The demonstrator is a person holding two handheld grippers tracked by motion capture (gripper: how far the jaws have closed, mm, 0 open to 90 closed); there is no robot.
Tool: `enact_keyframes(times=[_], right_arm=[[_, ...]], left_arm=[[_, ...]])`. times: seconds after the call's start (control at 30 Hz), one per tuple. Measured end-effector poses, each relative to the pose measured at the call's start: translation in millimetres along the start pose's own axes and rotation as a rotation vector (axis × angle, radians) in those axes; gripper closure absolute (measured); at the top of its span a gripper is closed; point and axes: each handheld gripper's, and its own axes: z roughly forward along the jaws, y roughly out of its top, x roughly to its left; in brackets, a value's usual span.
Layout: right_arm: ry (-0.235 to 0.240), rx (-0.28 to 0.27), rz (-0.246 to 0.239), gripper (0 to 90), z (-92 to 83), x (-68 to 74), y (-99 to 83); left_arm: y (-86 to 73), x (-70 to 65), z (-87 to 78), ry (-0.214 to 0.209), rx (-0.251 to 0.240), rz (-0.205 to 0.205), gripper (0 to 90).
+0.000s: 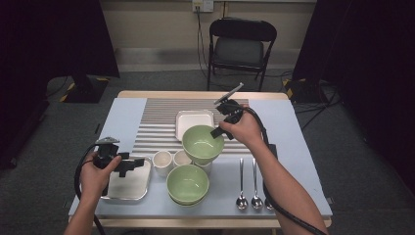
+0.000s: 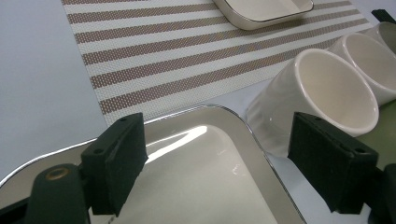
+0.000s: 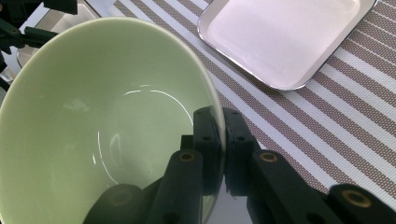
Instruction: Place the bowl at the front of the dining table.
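Observation:
My right gripper (image 1: 219, 131) (image 3: 222, 140) is shut on the rim of a pale green bowl (image 1: 202, 143) (image 3: 93, 121), one pad inside the wall and one outside. The bowl hangs tilted above the striped mat (image 1: 156, 122). A second green bowl (image 1: 188, 183) rests on the table in front of it. My left gripper (image 1: 131, 165) (image 2: 219, 163) stands open over a shiny metal tray (image 1: 128, 188) (image 2: 196, 186) at the front left, with nothing between its pads.
Two white cups (image 1: 162, 160) (image 2: 322, 93) stand side by side right of the metal tray. A white square dish (image 1: 194, 120) (image 3: 285, 37) lies on the mat. Spoons (image 1: 241, 188) lie at the front right. A folding chair (image 1: 242, 46) stands beyond the table.

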Motion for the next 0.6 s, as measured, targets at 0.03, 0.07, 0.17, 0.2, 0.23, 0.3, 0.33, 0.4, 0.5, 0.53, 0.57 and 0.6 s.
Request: enact_keyframes(times=[0.03,0.07,0.17,0.2,0.23,0.3,0.33,0.4,0.5,0.53,0.57,0.6], right_arm=[[-0.008,-0.001,0.002,85.8,0.1,-0.1,0.4],[-0.006,-0.003,0.004,85.8,0.3,-0.5,0.7],[-0.011,-0.011,0.013,85.8,0.7,-1.8,1.4],[-0.011,-0.013,0.013,85.8,0.8,-2.3,1.7],[-0.014,-0.016,0.013,85.8,0.8,-2.7,2.1],[-0.023,-0.012,0.015,85.8,0.6,-2.9,3.4],[-0.027,-0.013,0.015,85.8,0.8,-3.4,4.0],[-0.026,-0.017,0.021,85.8,1.1,-4.8,5.1],[-0.032,-0.022,0.026,85.8,1.2,-5.7,6.7],[-0.033,-0.021,0.025,85.8,1.4,-6.0,7.3],[-0.036,-0.023,0.024,85.8,1.6,-6.1,7.9],[-0.043,-0.022,0.027,85.8,1.6,-6.1,8.5]], left_arm=[[0.0,0.0,-0.1,0.000,-0.001,0.000,19.0],[0.0,0.1,-0.1,0.001,0.000,0.000,19.0],[-0.1,0.4,-0.2,0.000,-0.001,-0.002,18.9],[-0.1,0.5,-0.3,-0.001,-0.002,-0.002,19.0],[0.0,0.7,-0.5,0.000,-0.001,0.000,18.9],[0.1,0.9,-0.7,0.000,0.000,0.001,19.0],[0.1,0.8,-0.8,0.001,-0.001,0.000,19.0],[0.1,0.9,-0.7,0.000,0.001,0.003,19.0],[0.1,0.7,-0.7,-0.002,-0.002,0.001,19.0],[0.1,0.7,-0.8,-0.001,-0.001,0.002,18.9],[0.2,0.9,-0.8,-0.002,0.001,0.004,18.9],[0.1,0.6,-0.7,0.000,-0.001,0.001,19.0]])
